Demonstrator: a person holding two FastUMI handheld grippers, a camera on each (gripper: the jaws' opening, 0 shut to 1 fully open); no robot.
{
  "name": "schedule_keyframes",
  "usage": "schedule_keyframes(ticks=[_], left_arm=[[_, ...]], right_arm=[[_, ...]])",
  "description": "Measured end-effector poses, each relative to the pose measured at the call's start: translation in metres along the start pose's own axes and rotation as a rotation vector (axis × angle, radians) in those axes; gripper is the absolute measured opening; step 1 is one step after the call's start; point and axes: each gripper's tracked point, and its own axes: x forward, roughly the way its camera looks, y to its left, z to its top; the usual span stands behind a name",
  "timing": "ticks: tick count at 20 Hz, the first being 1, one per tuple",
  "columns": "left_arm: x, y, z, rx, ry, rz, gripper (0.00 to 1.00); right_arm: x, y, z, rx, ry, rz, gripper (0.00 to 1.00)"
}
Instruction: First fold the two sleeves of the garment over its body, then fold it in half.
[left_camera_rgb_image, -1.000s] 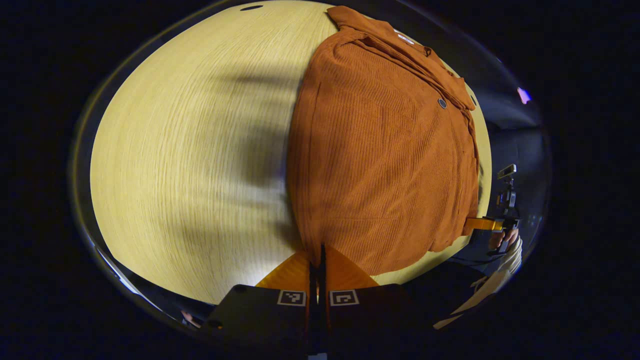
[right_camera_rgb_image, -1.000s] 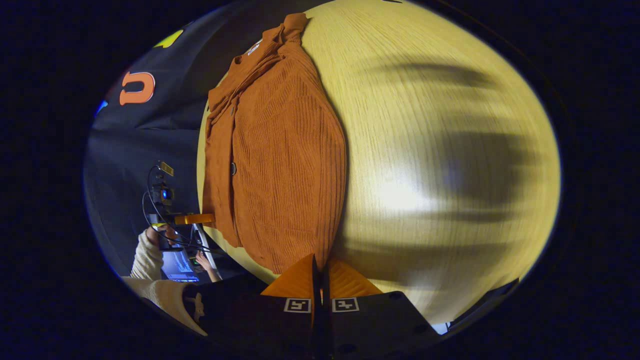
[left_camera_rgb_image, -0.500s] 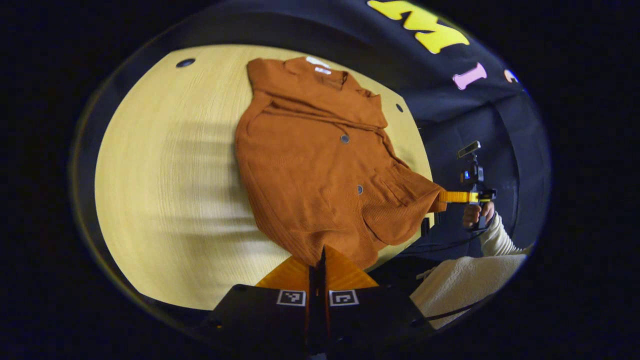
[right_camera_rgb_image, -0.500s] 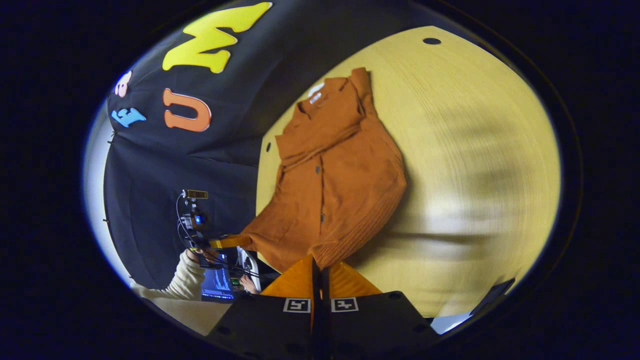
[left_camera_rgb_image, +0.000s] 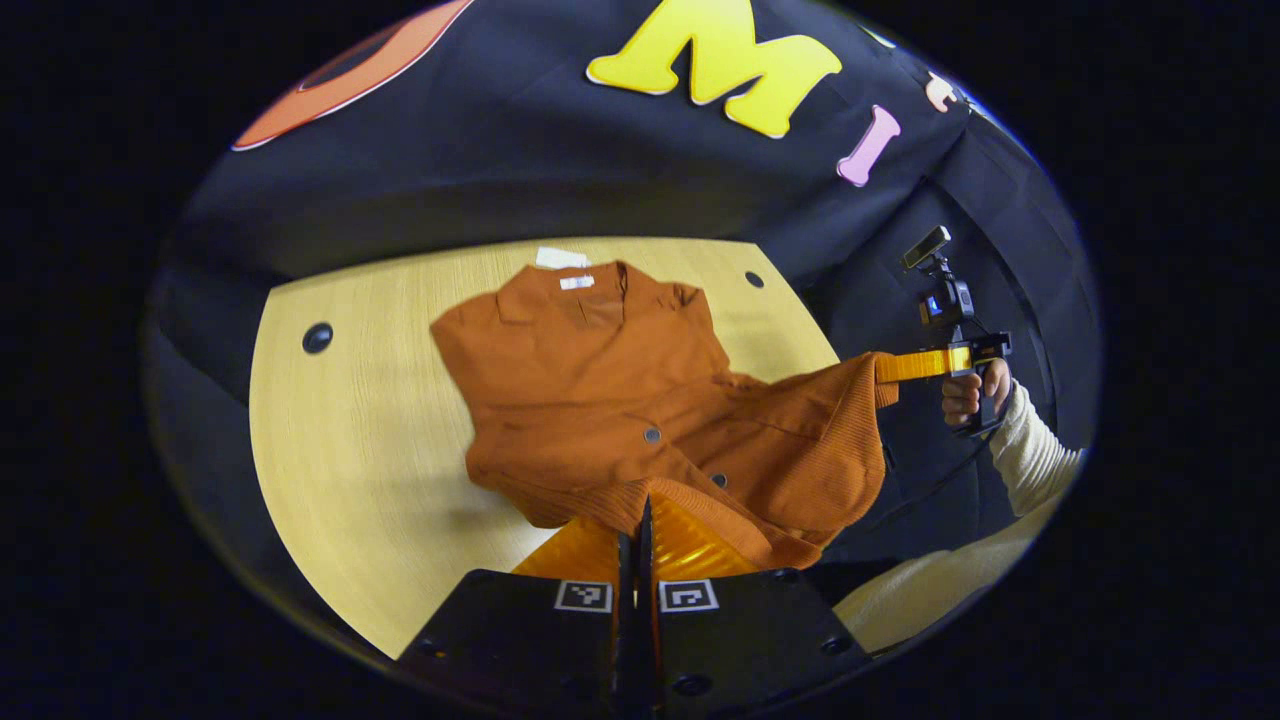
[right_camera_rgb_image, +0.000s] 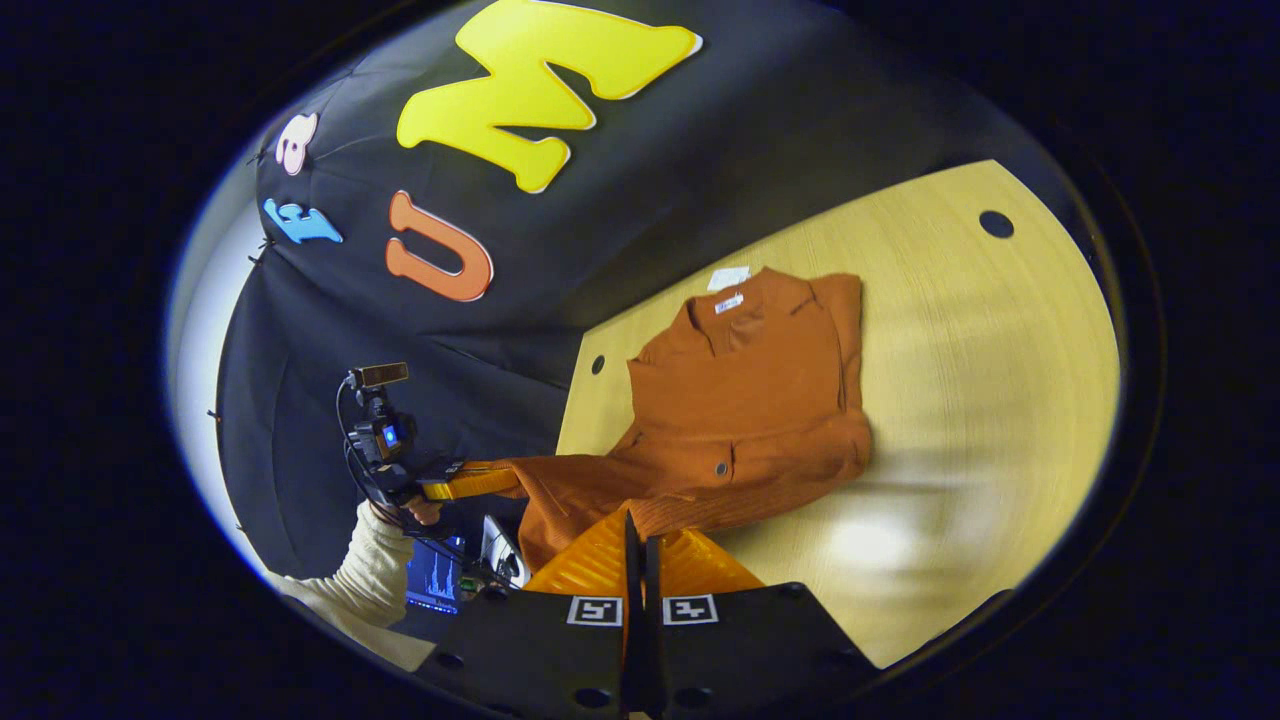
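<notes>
A rust-orange ribbed garment (left_camera_rgb_image: 600, 390) with dark buttons lies collar-end on the wooden table (left_camera_rgb_image: 350, 450), its sleeves folded over the body. Its lower hem hangs lifted off the table, stretched between both grippers. My left gripper (left_camera_rgb_image: 632, 530) is shut on one hem corner. In the left gripper view, the right gripper (left_camera_rgb_image: 912, 365) pinches the other corner off the table's right side. In the right gripper view, the garment (right_camera_rgb_image: 760, 410) rises toward my right gripper (right_camera_rgb_image: 637, 545), shut on the hem, and the left gripper (right_camera_rgb_image: 470, 485) holds the far corner.
The table (right_camera_rgb_image: 960, 380) has round cable holes (left_camera_rgb_image: 317, 337) (right_camera_rgb_image: 996, 223) near its far edge, and bare wood lies beside the garment. The black booth wall stands just behind. A person's hand (left_camera_rgb_image: 965, 392) and pale sleeve hold the right gripper. A lit screen (right_camera_rgb_image: 435, 575) sits below the table.
Both grippers have risen and pulled back, lifting the garment's lower hem off the table. Both views now tilt up toward the wall; the collar end stays on the wood.
</notes>
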Motion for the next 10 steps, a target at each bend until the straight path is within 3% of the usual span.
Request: schedule_keyframes(ticks=[2, 5, 7, 10], left_arm=[[0.024, 0.022, 0.035, -0.037, -0.063, 0.011, 0.03], [0.074, 0.055, 0.058, -0.122, -0.114, -0.038, 0.03], [0.112, 0.092, 0.041, -0.228, -0.124, -0.027, 0.03], [0.131, 0.143, -0.006, -0.438, -0.185, -0.05, 0.03]], right_arm=[[0.02, 0.0, 0.046, -0.002, -0.052, -0.02, 0.0], [0.064, -0.021, 0.106, 0.045, -0.118, -0.066, 0.0], [0.097, -0.05, 0.133, 0.123, -0.145, -0.089, 0.0], [0.148, -0.113, 0.162, 0.196, -0.18, -0.16, 0.0]])
